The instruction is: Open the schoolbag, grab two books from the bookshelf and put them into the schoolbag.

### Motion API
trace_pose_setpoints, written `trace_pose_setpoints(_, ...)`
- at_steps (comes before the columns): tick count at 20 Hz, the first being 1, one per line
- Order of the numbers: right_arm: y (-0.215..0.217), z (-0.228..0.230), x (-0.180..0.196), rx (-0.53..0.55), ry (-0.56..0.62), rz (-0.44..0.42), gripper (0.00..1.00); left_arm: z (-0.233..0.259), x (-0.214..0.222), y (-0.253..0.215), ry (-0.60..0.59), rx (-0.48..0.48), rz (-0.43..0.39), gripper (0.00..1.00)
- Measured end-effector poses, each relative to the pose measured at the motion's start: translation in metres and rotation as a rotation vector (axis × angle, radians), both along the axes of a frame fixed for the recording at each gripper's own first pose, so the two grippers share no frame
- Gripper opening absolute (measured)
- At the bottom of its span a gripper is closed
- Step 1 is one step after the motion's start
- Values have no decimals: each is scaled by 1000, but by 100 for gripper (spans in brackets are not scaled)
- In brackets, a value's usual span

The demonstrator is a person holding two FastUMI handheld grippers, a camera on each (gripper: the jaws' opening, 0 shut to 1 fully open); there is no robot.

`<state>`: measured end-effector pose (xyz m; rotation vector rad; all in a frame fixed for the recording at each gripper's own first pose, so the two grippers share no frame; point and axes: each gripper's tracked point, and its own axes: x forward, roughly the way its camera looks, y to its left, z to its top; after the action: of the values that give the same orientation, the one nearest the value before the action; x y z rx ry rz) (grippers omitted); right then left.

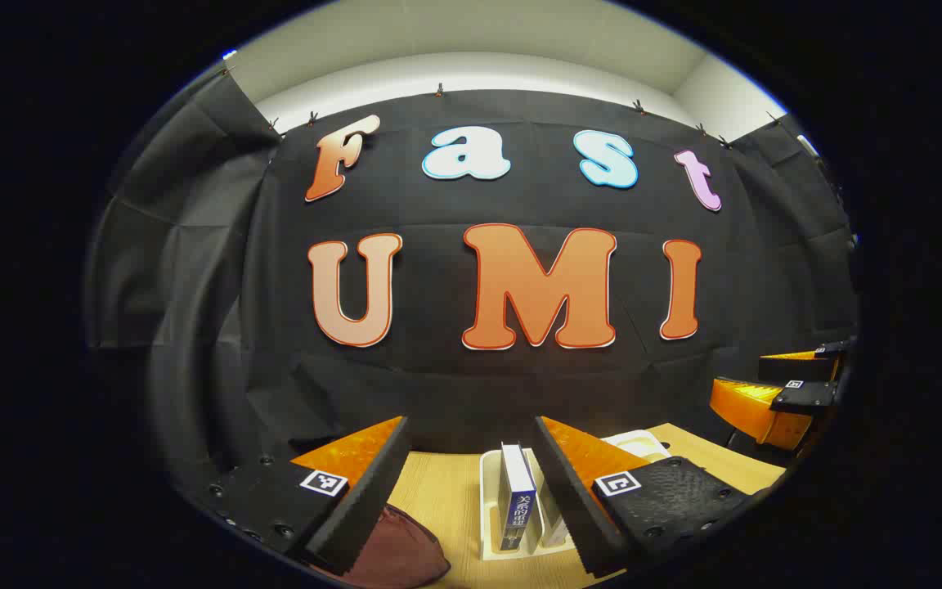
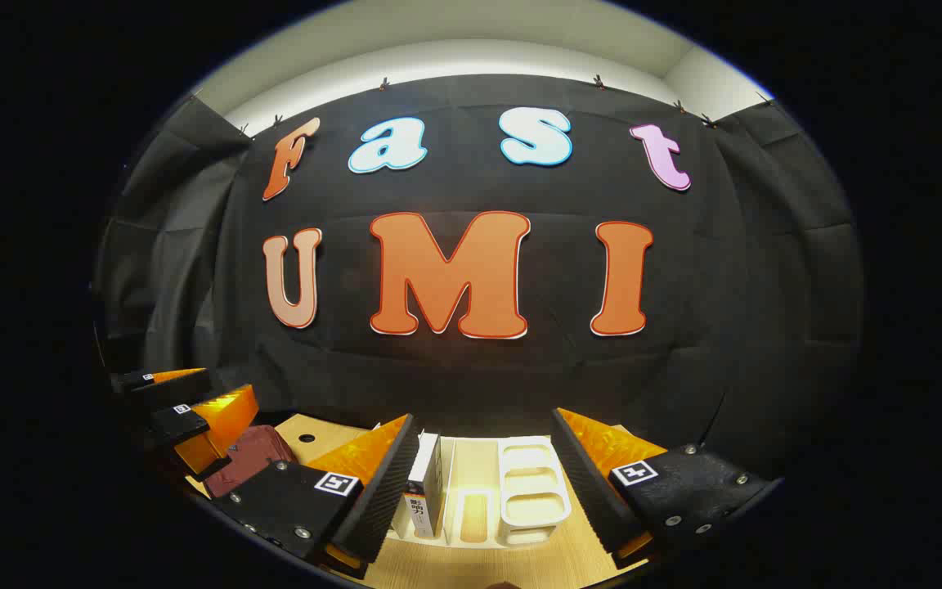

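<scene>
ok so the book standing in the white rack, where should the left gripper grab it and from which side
Take the book by its upper spine edge, coming down from above and in front. It stands upright in the white rack with the spine facing the left gripper, so the open fingers can straddle its thin width, one on each cover. That is my best guess from this angle.

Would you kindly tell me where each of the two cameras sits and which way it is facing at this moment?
Left gripper view: rides on the left gripper, facing the black cloth booth wall over the light wooden table; its open fingers frame an upright blue-spined book in the white plastic bookshelf, with the dark red fabric schoolbag below.
Right gripper view: rides on the right gripper, facing the same wall; its open fingers frame the bookshelf.
Shared: wall, table, bookshelf, schoolbag, and each shows the other gripper at its edge.
</scene>
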<state>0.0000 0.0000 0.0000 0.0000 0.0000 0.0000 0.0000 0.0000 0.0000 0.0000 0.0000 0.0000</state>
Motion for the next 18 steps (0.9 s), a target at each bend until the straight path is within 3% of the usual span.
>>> trace_pose_setpoints(18,2,-4,3,13,4,-4,96,4,3,0,-29,4,-5,94)
